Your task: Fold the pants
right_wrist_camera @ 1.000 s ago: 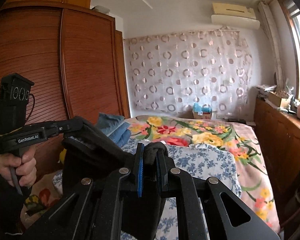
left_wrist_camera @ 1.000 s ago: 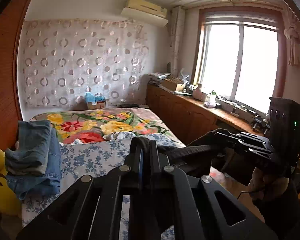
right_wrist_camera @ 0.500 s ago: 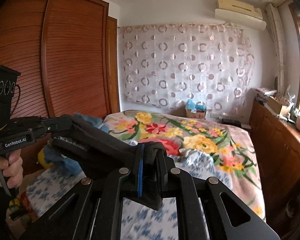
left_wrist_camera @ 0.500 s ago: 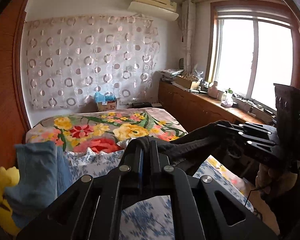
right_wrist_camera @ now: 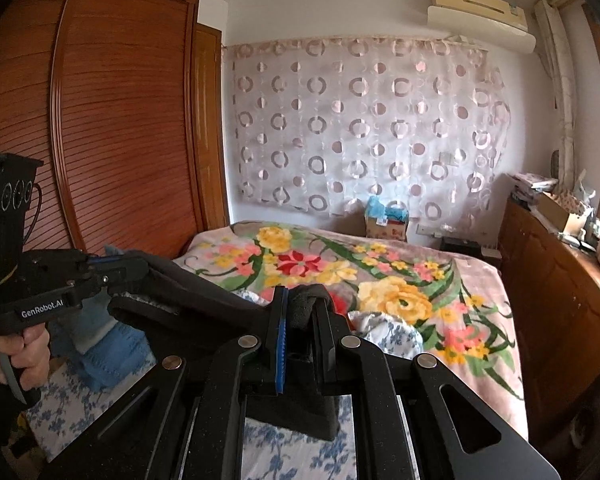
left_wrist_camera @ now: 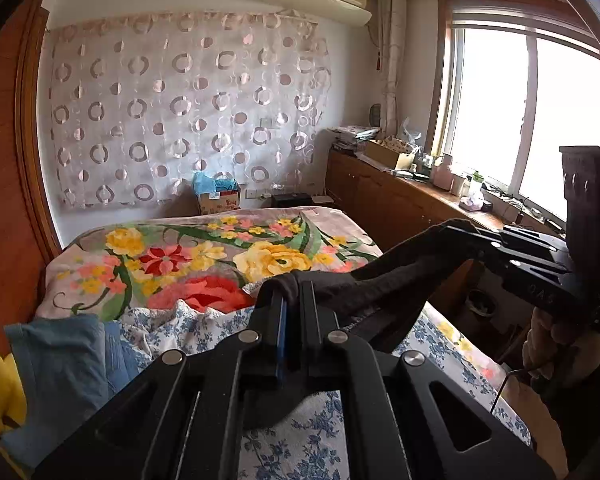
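Dark pants [left_wrist_camera: 383, 280] hang stretched in the air between my two grippers, above the bed. My left gripper [left_wrist_camera: 290, 292] is shut on one end of the top edge. My right gripper [right_wrist_camera: 300, 304] is shut on the other end, and the dark pants [right_wrist_camera: 204, 300] run from it to the left gripper [right_wrist_camera: 116, 266] at the left of the right wrist view. The right gripper [left_wrist_camera: 463, 232] also shows at the right of the left wrist view. The lower part of the pants is hidden behind the gripper bodies.
The bed has a blue-flowered sheet [left_wrist_camera: 311, 432] near me and a floral blanket [right_wrist_camera: 379, 272] behind. Folded blue jeans [left_wrist_camera: 60, 360] and a yellow toy [left_wrist_camera: 4, 396] lie at the bed's left. A wooden wardrobe [right_wrist_camera: 120, 120] stands left, a low wooden cabinet [left_wrist_camera: 399, 208] under the window right.
Both grippers have risen with the pants held between them, and both views now sit higher over the bed. Both stay shut on the cloth.
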